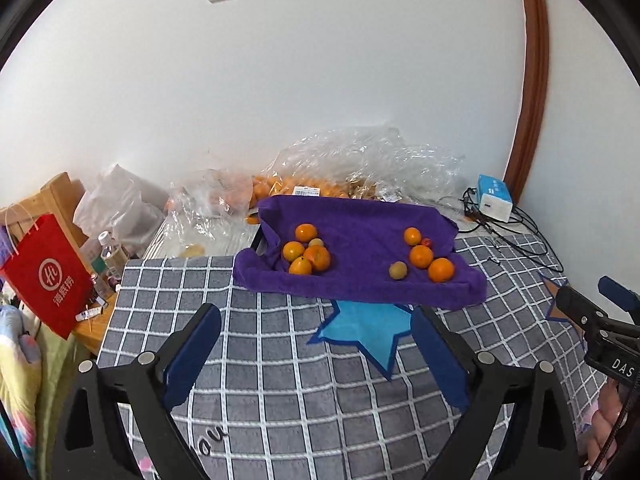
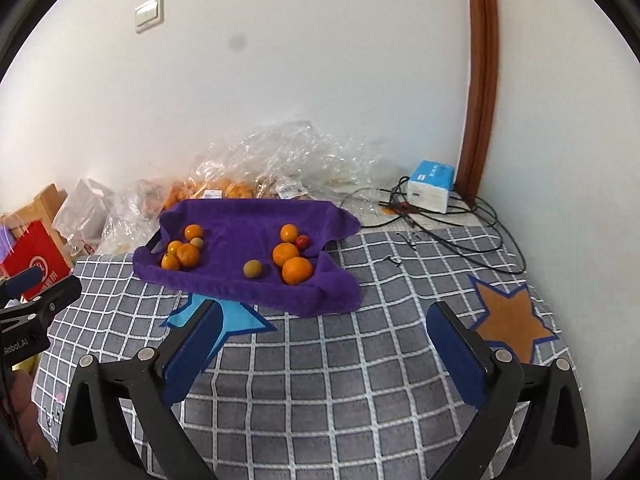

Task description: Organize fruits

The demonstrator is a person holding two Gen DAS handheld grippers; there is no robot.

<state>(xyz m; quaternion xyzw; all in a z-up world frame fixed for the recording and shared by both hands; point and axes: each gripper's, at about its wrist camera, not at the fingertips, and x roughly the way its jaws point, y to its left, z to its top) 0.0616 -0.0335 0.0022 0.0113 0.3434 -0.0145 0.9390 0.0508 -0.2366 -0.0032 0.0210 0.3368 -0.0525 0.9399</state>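
I'm holding both grippers wide apart and empty over the checked blanket (image 1: 280, 360), so nothing's gripped. The fruits are sitting ahead on the purple towel (image 1: 360, 280) in two bunches: left bunch (image 1: 306, 254), right bunch (image 1: 426, 258). My left gripper (image 1: 316, 344) is looking closer to the left bunch, my right gripper (image 2: 324, 344) to the right one, with a lone brownish fruit (image 2: 253, 269) lying between them.
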